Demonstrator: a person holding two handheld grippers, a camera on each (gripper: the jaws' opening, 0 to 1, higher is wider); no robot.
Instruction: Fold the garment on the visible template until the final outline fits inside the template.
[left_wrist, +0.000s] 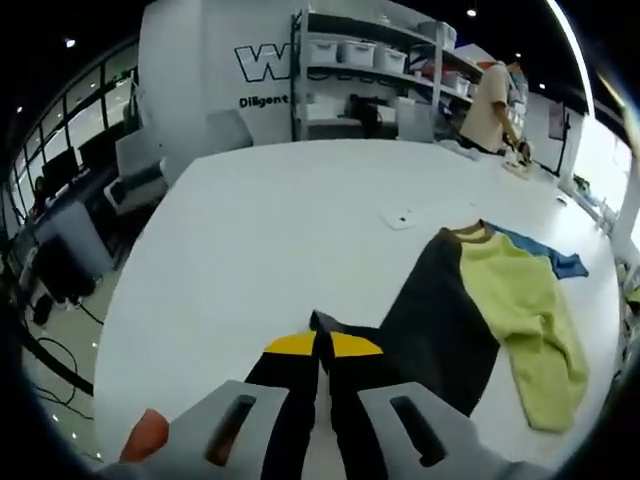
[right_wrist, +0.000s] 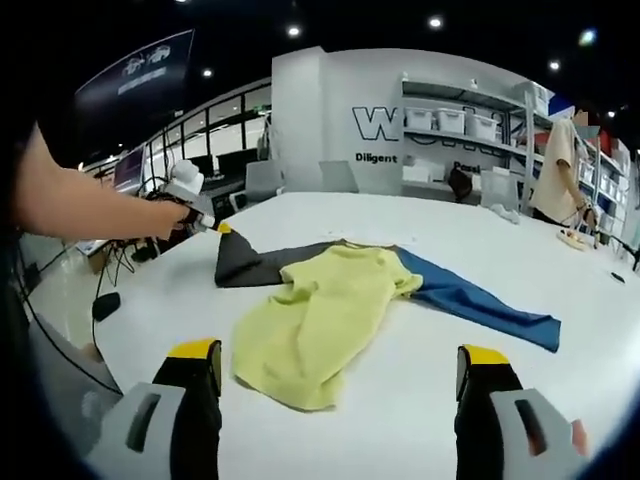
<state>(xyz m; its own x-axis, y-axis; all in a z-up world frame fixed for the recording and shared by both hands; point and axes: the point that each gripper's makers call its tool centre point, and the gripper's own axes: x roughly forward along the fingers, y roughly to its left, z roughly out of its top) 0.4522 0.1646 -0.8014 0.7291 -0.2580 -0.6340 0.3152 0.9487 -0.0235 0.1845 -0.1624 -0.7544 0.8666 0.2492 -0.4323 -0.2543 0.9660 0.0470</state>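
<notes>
The garment lies spread on the white table (left_wrist: 260, 240). It has a yellow-green body (left_wrist: 522, 320) (right_wrist: 320, 310), a dark sleeve (left_wrist: 440, 315) (right_wrist: 265, 262) and a blue sleeve (left_wrist: 548, 260) (right_wrist: 480, 300). My left gripper (left_wrist: 322, 346) is shut on the end of the dark sleeve, its yellow-tipped jaws pressed together on the cloth. In the right gripper view the left gripper (right_wrist: 207, 222) sits at the sleeve's end, held by a person's arm (right_wrist: 80, 205). My right gripper (right_wrist: 340, 378) is open, jaws wide apart, just short of the body's near hem and holding nothing.
A flat white sheet (left_wrist: 405, 215) lies on the table beyond the garment. A person in a beige shirt (left_wrist: 490, 100) (right_wrist: 560, 165) works at the table's far end. Shelves with bins (left_wrist: 365, 55) stand behind. Desks and chairs (left_wrist: 135, 170) line the left side.
</notes>
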